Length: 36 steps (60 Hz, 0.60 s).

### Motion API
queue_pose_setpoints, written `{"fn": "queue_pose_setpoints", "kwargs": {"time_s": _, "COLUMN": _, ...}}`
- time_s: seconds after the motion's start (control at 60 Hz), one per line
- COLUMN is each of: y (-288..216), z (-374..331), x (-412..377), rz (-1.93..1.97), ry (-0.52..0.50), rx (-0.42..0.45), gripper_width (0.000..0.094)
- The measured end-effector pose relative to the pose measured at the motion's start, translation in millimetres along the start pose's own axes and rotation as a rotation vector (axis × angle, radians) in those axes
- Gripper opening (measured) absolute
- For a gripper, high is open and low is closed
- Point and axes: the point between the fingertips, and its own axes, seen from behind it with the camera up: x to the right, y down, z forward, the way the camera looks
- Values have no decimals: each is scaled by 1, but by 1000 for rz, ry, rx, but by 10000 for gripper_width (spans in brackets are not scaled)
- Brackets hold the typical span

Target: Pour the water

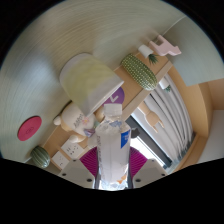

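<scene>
Gripper (113, 166) closed to the bottle's width, both magenta pads (88, 162) pressed against the clear water bottle (112, 138), held out ahead between them with its neck toward the pale yellow-green cup (88, 72). Seemed tilted, judging by the slanted table (40, 60). Could well miss the cup and wet the tabletop if tipped before the neck reached the rim; could also slip in the grip, being smooth plastic. No brand or lettering legible anywhere on it

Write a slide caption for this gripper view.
Gripper shut on clear plastic water bottle, held tilted above a wooden tabletop with a green cactus-shaped ornament.
</scene>
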Motion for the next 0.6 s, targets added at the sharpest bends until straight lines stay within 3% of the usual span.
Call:
{"fn": "queue_pose_setpoints", "kwargs": {"time_s": 0.267, "y": 58, "z": -21, "x": 25, "rz": 859, "ry": 5, "rx": -176, "gripper_width": 375}}
{"fn": "queue_pose_setpoints", "kwargs": {"time_s": 0.45, "y": 104, "z": -29, "x": 19, "rz": 1551, "ry": 1, "rx": -225, "gripper_width": 375}}
{"fn": "queue_pose_setpoints", "kwargs": {"time_s": 0.6, "y": 107, "z": -27, "x": -19, "rz": 2051, "ry": -79, "rx": -269, "gripper_width": 377}}
